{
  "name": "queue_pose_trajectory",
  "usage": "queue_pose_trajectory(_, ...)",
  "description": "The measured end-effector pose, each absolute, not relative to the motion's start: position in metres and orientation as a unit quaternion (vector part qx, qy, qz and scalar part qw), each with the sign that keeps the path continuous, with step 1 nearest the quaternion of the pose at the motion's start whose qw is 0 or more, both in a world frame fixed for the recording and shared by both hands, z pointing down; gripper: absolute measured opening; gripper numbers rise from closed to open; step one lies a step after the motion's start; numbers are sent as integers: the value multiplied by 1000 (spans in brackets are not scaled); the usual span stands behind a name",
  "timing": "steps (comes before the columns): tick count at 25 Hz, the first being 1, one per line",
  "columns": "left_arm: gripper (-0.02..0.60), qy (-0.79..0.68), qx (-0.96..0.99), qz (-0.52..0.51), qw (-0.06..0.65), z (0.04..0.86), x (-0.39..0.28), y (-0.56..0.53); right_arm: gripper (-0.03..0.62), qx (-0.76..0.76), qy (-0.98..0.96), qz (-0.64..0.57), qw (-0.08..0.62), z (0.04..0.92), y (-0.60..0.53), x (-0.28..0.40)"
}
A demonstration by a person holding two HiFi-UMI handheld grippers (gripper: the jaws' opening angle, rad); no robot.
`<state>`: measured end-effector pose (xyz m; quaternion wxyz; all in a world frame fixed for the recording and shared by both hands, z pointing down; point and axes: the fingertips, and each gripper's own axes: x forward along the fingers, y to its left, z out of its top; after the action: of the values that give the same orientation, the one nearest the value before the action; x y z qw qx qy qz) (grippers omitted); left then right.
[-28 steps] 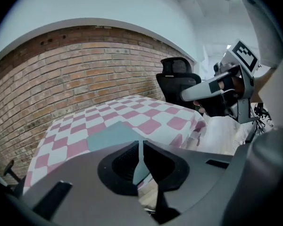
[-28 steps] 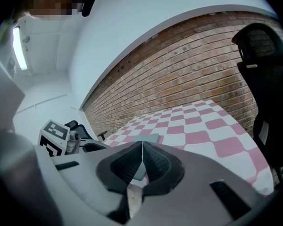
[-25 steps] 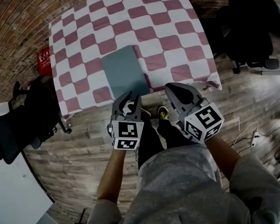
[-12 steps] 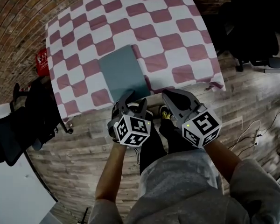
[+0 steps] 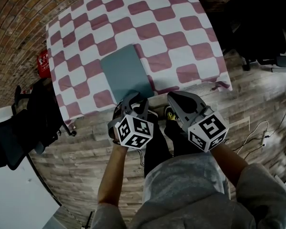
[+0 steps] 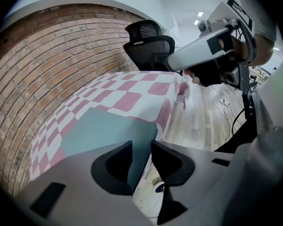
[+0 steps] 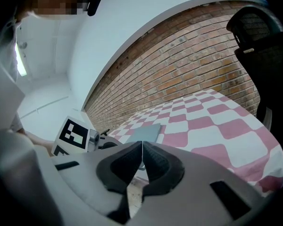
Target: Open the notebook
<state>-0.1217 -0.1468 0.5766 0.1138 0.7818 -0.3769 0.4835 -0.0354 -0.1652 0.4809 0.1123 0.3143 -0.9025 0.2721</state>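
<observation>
Head view: notebook lies closed near checked surface's front edge, unopened; left claw, jaws just narrowing, straddles its corner unpinched; right claw closed, empty.

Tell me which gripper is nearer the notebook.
Left. The left gripper is at the near corner of the notebook, its jaws having just closed further with that corner between them, not clearly pinched. The right gripper hangs shut and empty beside it, just off the table edge.

Notebook on table, near edge
</observation>
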Motion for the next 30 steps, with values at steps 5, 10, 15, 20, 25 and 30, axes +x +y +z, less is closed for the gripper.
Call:
queue_pose_trajectory(5, 139, -374, 772, 503, 103, 580, -122, -147, 26, 315, -903, 271, 111, 480, -162, -34)
queue_pose_trajectory(10, 136, -380, 761, 518, 91, 580, -122, -149, 26, 319, -901, 272, 108, 478, -160, -32)
queue_pose_trajectory(15, 76, -392, 773, 491, 85, 574, -120, -147, 26, 321, -901, 271, 107, 477, -157, -28)
queue_pose_trajectory(20, 34, -441, 787, 417, 111, 550, -126, -148, 26, 326, -901, 268, 106, 473, -157, -25)
queue_pose_trajectory(25, 28, -498, 788, 332, 148, 527, -136, -150, 26, 323, -904, 263, 101, 465, -154, -25)
queue_pose_trajectory(30, 29, -552, 775, 237, 194, 505, -153, -147, 26, 320, -907, 257, 98, 457, -151, -27)
